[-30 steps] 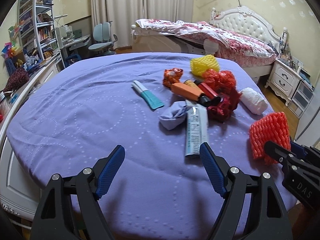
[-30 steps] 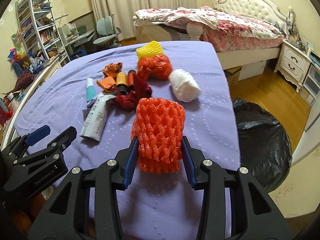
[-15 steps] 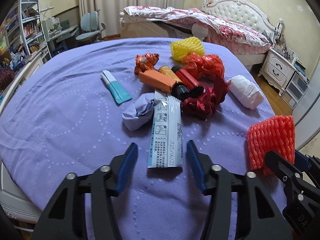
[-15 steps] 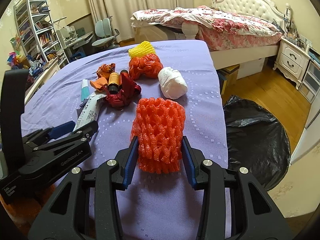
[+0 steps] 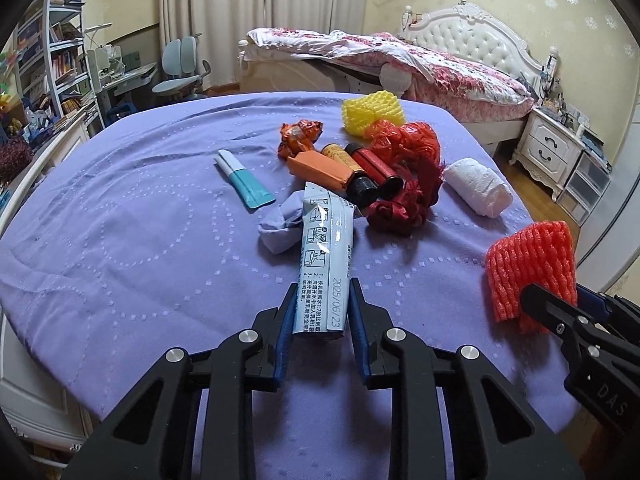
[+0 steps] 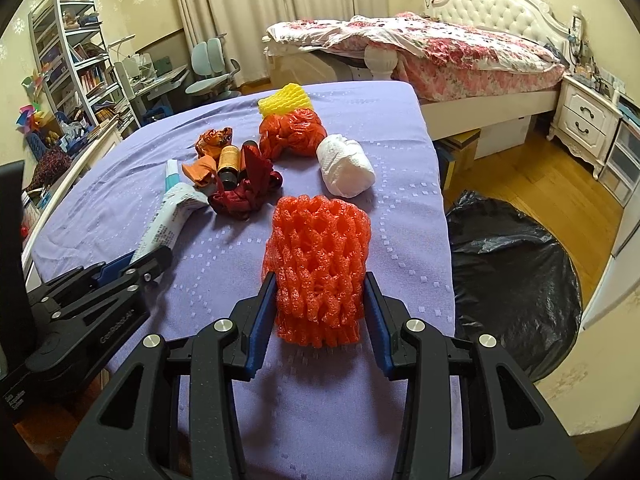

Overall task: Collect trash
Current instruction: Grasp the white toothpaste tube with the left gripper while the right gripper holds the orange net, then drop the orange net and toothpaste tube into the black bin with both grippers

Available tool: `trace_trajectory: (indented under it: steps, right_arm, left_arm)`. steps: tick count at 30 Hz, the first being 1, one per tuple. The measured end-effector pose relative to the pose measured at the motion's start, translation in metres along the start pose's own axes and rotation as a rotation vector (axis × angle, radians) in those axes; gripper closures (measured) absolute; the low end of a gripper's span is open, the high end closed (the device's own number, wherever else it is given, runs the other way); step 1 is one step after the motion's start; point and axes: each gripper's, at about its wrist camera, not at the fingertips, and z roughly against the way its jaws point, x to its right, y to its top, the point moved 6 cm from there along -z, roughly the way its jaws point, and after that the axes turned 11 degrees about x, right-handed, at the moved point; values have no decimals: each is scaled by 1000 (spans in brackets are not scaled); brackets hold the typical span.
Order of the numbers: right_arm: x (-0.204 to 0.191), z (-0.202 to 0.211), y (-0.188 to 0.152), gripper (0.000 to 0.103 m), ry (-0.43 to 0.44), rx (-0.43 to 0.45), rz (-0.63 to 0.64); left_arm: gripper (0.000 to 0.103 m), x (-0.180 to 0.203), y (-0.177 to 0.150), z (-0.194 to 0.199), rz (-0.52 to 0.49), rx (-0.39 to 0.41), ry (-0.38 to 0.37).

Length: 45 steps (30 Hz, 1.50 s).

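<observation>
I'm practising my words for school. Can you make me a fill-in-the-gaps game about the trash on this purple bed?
1. The right hand-held gripper squeezes an orange foam fruit net that is shaped like a ____.
2. The left hand-held gripper is closing on a long pale blue ____ printed with a date.
3. On the floor beside the purple bedspread lies a crumpled ____ plastic trash bag.

Missing words: sleeve; packet; black

The pale blue packet (image 5: 325, 264) on the purple cloth carries the date "2025/06/23" near its lower end, beside Chinese print too small to read. The right gripper (image 5: 600, 376) shows "DAS"; the left gripper (image 6: 104, 320) bears blurred lettering, roughly "GenRobot.AI".
</observation>
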Motion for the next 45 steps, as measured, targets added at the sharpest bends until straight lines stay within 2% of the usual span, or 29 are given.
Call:
trace_trajectory:
  steps: [8,16,20,34,45]
  right_arm:
    - [0,10,3,62,-9,22,7]
    - [21,25,8,62,-60,55,-12]
    - [42,31,10,62,-96,65,-44]
    - [143,36,5,62,-271,68,-150]
    - [187,19,-9,62,-322,19,-192]
  left_arm:
    - [77,-2,8,13,23,35,-4]
    - [77,22,22,28,10,92,-67]
    - [77,42,26,28,-15,103,-103]
    - [77,138,22,1,-125,59,-254]
    - [77,194,16,-26,-194,15,-303]
